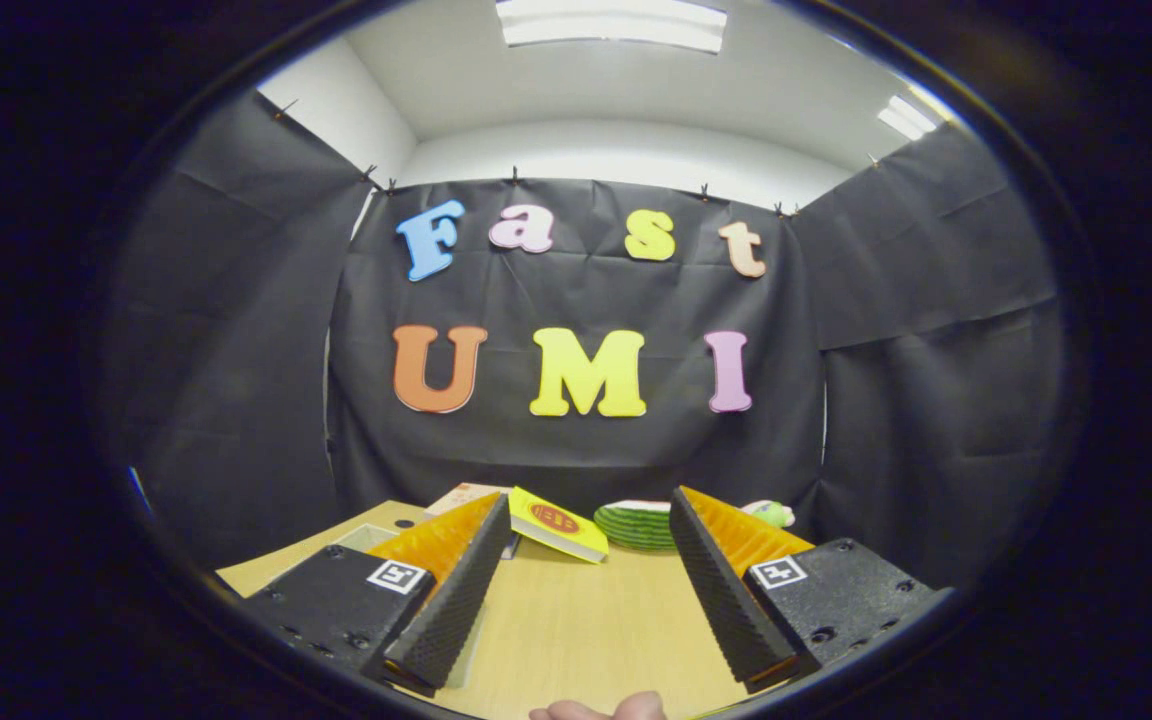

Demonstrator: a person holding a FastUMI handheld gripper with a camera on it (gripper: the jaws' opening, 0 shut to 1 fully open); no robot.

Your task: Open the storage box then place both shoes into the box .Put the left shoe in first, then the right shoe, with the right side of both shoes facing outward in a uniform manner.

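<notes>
the gripper point(586, 590) is held with its fingers spread wide, nothing between them but bare wooden table point(576, 630). beyond the fingertips a yellow packet point(558, 523) and a green striped plate point(636, 525) are seen. box and shoes cannot be made out.

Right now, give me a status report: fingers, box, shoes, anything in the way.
Gripper open, fingers apart over bare wooden table. Yellow booklet and green striped plate lie beyond the fingers. A fingertip shows at the near edge.
</notes>
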